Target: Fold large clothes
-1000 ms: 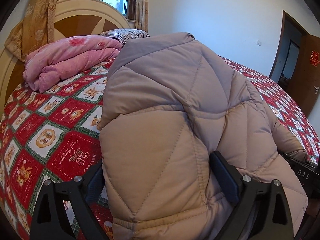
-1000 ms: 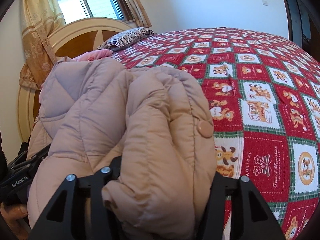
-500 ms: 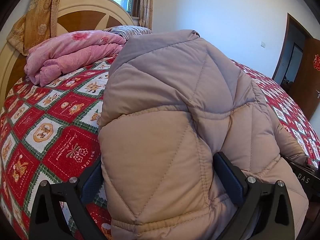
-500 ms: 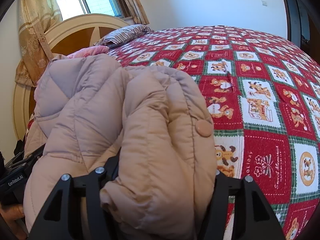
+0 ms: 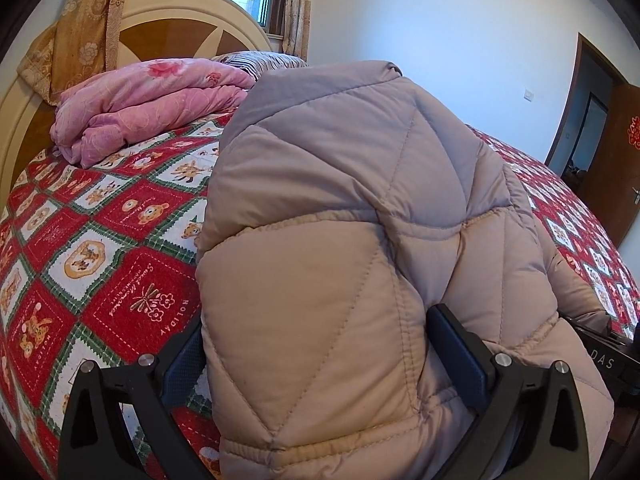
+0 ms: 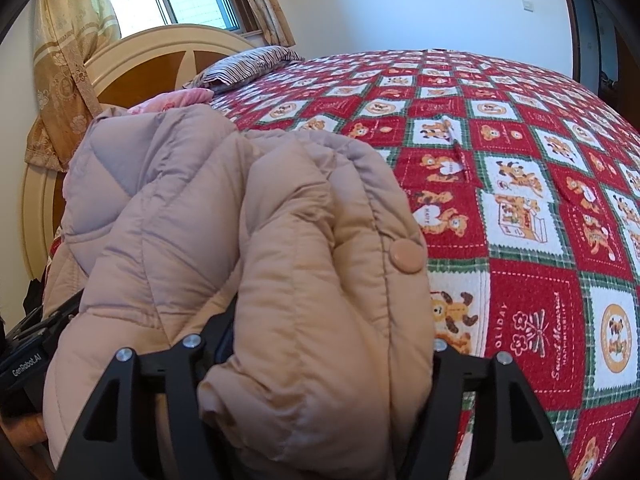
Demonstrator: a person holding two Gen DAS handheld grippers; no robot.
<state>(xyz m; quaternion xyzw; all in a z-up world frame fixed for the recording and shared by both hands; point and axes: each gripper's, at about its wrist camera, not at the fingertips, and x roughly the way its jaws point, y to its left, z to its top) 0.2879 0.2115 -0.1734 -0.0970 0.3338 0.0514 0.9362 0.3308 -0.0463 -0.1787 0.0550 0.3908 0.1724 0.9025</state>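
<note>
Jacket (image 5: 352, 208), beige, quilted and puffy, bunches up over the bed (image 6: 520, 208), clamped thick between both left tongs (image 5: 316, 356) and right tongs (image 6: 326, 344).

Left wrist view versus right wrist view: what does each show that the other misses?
Only the left wrist view shows the whole folded pink quilt and the wooden door. Only the right wrist view shows the jacket's round snap button and the open spread beyond it. Both show the quilted jacket gripped, the holiday bedspread, striped pillow and headboard.
</note>
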